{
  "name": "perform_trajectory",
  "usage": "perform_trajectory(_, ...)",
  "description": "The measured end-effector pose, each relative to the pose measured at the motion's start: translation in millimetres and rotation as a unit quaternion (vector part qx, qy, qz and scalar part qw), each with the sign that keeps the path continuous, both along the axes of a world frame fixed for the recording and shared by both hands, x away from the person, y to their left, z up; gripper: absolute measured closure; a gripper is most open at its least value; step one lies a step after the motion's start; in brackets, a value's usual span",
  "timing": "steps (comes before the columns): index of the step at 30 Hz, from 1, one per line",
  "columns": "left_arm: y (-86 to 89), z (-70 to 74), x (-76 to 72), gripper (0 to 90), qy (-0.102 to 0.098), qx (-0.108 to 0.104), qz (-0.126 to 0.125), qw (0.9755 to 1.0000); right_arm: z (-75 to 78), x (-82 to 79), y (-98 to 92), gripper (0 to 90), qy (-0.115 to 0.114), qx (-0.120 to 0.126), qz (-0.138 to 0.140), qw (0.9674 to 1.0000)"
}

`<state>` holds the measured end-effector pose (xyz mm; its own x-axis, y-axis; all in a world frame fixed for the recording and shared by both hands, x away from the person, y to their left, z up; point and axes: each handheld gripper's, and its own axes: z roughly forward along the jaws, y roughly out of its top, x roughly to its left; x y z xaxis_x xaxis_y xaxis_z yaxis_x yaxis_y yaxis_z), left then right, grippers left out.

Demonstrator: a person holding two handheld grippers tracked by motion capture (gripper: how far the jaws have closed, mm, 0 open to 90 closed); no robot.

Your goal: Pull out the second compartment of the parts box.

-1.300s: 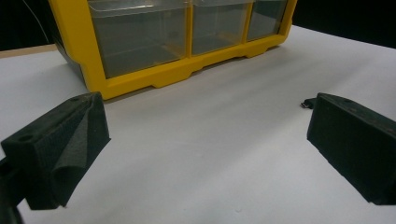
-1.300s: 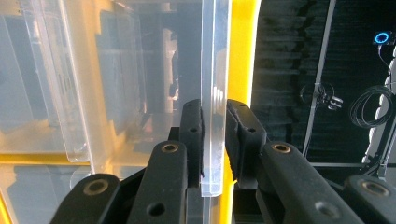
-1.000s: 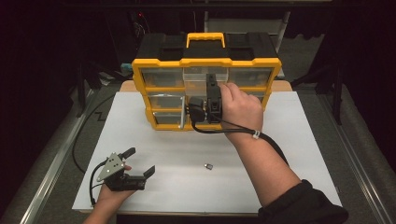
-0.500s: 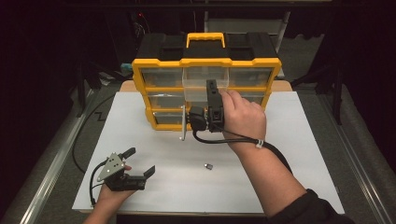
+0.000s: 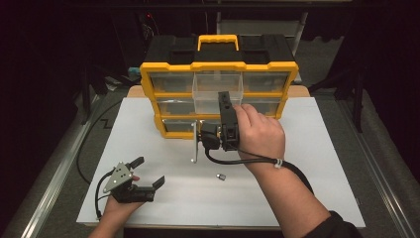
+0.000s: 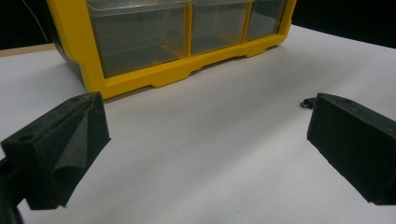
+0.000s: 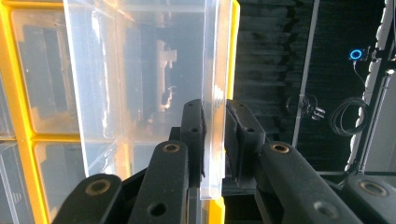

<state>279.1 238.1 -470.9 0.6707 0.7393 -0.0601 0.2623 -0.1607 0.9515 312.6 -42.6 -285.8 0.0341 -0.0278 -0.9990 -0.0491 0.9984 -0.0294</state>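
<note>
A yellow organizer with clear drawers stands at the back of the white board. One clear drawer in its upper middle sticks out toward me. My right gripper is shut on that drawer's front wall, which in the right gripper view runs upright between the pads of the right gripper, with the clear drawer beyond it. My left gripper rests on the board at the near left, open with nothing between its jaws; the left gripper looks toward the organizer.
A small metal piece lies on the board between the two hands and shows as a small metal piece by a jaw. A thin pale strip stands before the organizer's bottom row. Dark floor and rails surround the table.
My right hand has drawn back toward me with the clear drawer in its grip, so the drawer juts out farther. The left gripper has stayed still.
</note>
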Motion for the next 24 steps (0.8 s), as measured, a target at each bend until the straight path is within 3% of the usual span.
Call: perform_trajectory(24, 0.5, 0.1, 0.1, 0.3, -0.001, 0.0, 0.002, 1.0, -4.7, -14.7, -1.0, 78.6, -0.007, -0.004, 0.013, 0.9999)
